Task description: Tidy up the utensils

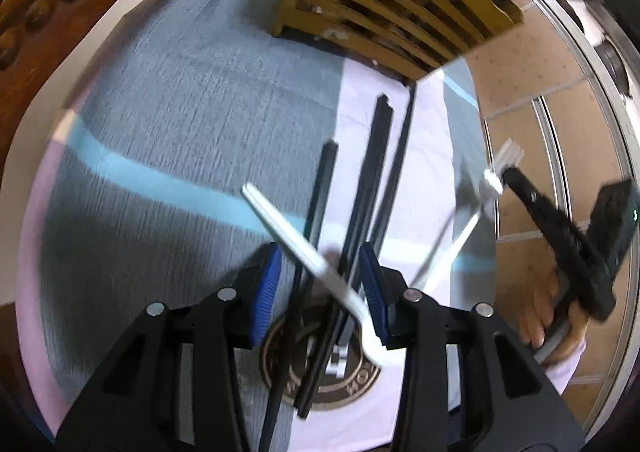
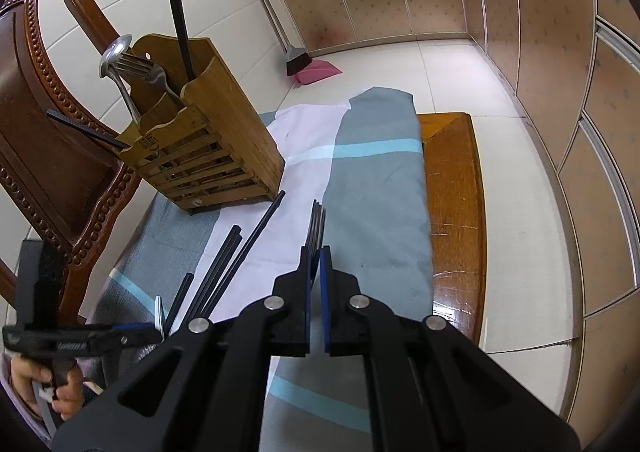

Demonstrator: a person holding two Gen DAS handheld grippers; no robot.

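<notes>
A wooden utensil holder (image 2: 208,140) stands on the cloth at the back; it holds a spoon, a fork and a black chopstick. It also shows in the left wrist view (image 1: 384,0). My left gripper (image 1: 320,296) is open over a pile of black chopsticks (image 1: 376,172) and a silver utensil (image 1: 304,244) that lies across between its blue pads. My right gripper (image 2: 318,292) is shut on a metal fork (image 2: 316,228), tines pointing forward, held above the cloth. In the left wrist view the right gripper (image 1: 496,168) is at the right with the fork.
A grey, white and blue cloth (image 2: 376,180) covers the wooden table (image 2: 452,180). A carved wooden chair (image 2: 52,132) stands at the left behind the holder. A broom and pink dustpan (image 2: 308,68) lie on the tiled floor.
</notes>
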